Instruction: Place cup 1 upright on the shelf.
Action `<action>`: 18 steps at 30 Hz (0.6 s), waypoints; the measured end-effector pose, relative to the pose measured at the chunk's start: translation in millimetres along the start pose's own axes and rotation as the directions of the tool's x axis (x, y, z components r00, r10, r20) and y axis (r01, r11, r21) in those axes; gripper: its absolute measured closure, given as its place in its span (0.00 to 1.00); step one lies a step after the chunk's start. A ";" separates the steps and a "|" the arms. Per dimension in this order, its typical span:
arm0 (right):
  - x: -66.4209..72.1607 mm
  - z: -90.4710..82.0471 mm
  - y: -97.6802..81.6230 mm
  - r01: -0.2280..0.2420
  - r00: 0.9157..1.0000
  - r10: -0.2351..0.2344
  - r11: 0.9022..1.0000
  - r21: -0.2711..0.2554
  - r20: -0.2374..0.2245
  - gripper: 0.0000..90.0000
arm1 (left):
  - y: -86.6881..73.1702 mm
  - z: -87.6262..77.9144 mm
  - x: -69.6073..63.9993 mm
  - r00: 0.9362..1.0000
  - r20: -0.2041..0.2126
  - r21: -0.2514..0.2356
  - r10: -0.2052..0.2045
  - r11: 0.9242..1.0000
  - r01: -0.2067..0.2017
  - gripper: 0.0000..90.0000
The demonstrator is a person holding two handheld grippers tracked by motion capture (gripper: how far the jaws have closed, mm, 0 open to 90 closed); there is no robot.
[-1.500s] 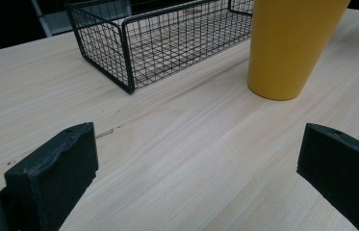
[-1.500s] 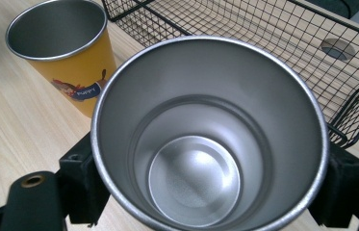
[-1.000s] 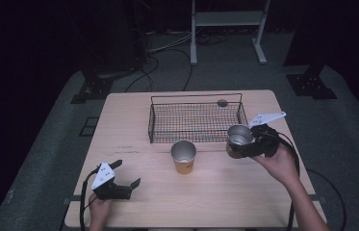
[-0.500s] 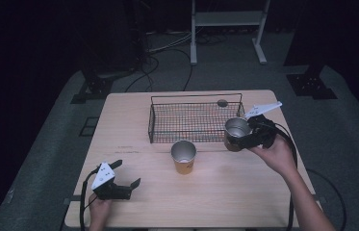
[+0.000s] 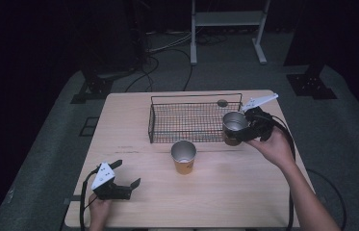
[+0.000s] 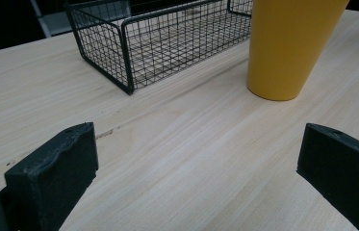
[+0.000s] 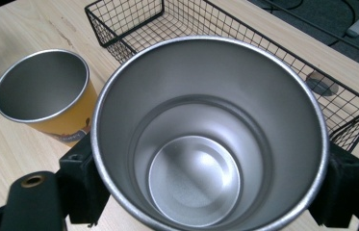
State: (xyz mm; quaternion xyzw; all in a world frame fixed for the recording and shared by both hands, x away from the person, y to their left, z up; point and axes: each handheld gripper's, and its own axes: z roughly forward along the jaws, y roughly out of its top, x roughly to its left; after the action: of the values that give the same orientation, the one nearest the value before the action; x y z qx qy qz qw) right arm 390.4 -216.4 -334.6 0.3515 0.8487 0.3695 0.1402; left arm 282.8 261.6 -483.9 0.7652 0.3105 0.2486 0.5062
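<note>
My right gripper point(image 5: 238, 131) is shut on a steel cup point(image 5: 235, 123) and holds it upright above the table, at the right front corner of the black wire basket point(image 5: 167, 121). In the right gripper view the steel cup point(image 7: 211, 134) is empty and sits between the two black pads point(image 7: 83, 185). A yellow cup point(image 5: 184, 156) with a steel lining stands on the table in front of the basket, to the left of the held cup. My left gripper point(image 5: 126, 174) rests open on the table near the front left. Ahead of its jaws stand the yellow cup point(image 6: 288, 45) and the basket point(image 6: 134, 53).
The wooden table point(image 5: 134, 144) has a round cable hole point(image 5: 222, 103) behind the basket. The basket is empty. A cable trails from the right gripper off the table's right edge. Beyond the table are a dark floor, cables and a metal stand point(image 5: 225, 19).
The right gripper has lifted the steel cup and carried it back and slightly right, towards the basket's right front corner. The left gripper has stayed put.
</note>
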 end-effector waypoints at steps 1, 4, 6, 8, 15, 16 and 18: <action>0.0 0.0 0.0 0.000 1.000 0.000 1.000 0.000 0.000 0.20 | 0.0 0.0 0.0 1.000 0.000 0.000 0.000 1.000 0.000 0.00; -2.8 -0.6 5.9 0.000 1.000 0.000 1.000 -0.001 -0.001 0.20 | 0.0 0.0 0.0 1.000 0.000 -0.001 0.000 1.000 0.000 0.00; -3.9 -0.5 7.5 0.004 1.000 -0.004 1.000 -0.001 -0.003 0.20 | 0.0 -0.1 0.0 1.000 0.001 -0.001 -0.001 1.000 0.001 0.00; -6.5 -0.9 11.5 -0.001 1.000 0.001 1.000 -0.004 -0.007 0.20 | -0.1 -0.1 0.0 1.000 0.001 -0.002 -0.001 1.000 0.001 0.00; -12.4 -0.1 21.2 -0.004 1.000 0.004 1.000 -0.002 -0.008 0.20 | -0.1 -0.3 0.0 1.000 0.003 -0.002 -0.004 1.000 0.004 0.00; -13.2 0.3 22.2 -0.002 1.000 0.002 1.000 -0.001 -0.007 0.20 | -0.1 -0.3 0.0 1.000 0.003 -0.002 -0.004 1.000 0.004 0.00; -13.6 0.9 23.9 -0.006 1.000 0.006 1.000 0.004 -0.006 0.20 | -0.2 -0.3 0.0 1.000 0.002 -0.003 -0.005 1.000 0.005 0.00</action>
State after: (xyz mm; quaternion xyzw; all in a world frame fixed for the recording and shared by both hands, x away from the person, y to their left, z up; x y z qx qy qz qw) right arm 412.3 -214.0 -318.2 0.3532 0.8487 0.3694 0.1361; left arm 282.6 261.9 -484.0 0.7641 0.3114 0.2468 0.5082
